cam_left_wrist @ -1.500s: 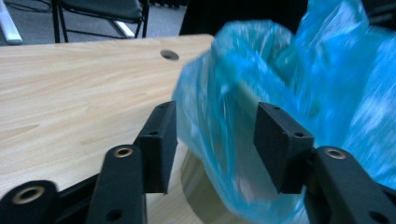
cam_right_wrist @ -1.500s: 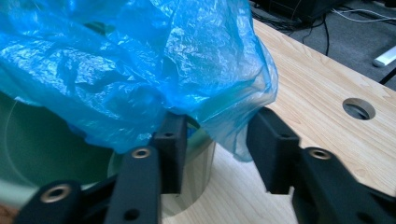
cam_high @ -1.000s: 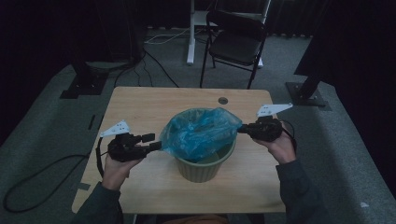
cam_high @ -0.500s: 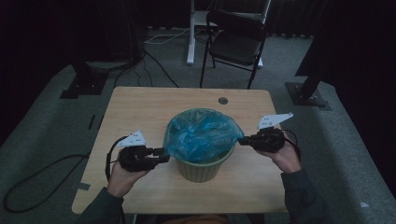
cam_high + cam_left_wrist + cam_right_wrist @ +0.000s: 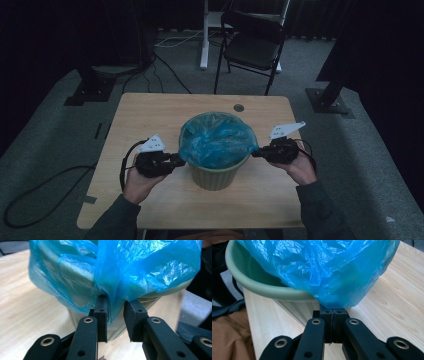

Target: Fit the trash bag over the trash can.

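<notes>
Left gripper (image 5: 176, 160) at bin (image 5: 216, 175) on table (image 5: 145, 115), jaws just been closing, bag (image 5: 150, 270) edge between them, gap left (not pinched yet). Right gripper (image 5: 332, 312) pressed together on bag hem. Fitting-liner step; next probably needed left pinch, then tug down over rim.

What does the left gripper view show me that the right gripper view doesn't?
Left gripper view: the left gripper with a gap between its jaws, which have just been closing, a fold of the blue bag hanging between them. Right gripper view: the right gripper shut on the bag's edge, plus bare green rim of the bin. Both: blue bag draped over the green bin on the wooden table.
</notes>
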Demonstrator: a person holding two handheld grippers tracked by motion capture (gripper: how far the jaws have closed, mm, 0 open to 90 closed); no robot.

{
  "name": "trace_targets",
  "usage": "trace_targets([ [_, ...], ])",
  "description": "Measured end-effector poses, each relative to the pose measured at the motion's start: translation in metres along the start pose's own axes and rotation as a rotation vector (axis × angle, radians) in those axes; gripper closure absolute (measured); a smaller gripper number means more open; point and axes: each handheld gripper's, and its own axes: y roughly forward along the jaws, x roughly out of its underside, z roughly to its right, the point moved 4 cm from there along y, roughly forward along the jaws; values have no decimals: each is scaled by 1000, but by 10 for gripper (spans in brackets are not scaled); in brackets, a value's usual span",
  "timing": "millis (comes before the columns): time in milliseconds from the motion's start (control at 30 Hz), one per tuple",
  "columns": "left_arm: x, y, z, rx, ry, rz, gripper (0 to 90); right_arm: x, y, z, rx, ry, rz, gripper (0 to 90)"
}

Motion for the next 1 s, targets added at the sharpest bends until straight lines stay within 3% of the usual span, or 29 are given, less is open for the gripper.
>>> trace_targets([
  [167, -3, 3, -12, -35, -24, 13, 699, -4, 4, 8, 23, 11, 10, 898],
  [433, -5, -23, -10, -33, -9, 74, 570, -2, 0, 10, 36, 21, 19, 898],
  [600, -12, -25, -11, -36, 2, 85, 555, -3, -1, 8, 34, 14, 17, 898],
  [733, -14, -21, -10, -36, 11, 83, 591, -3, 0, 7, 29, 5, 17, 898],
  [900, -13, -13, -9, -48, 30, 58, 710, -4, 1, 3, 24, -1, 17, 898],
  [1000, -14, -11, -10, -58, 34, 71, 759, -5, 4, 1, 25, -11, 12, 898],
])
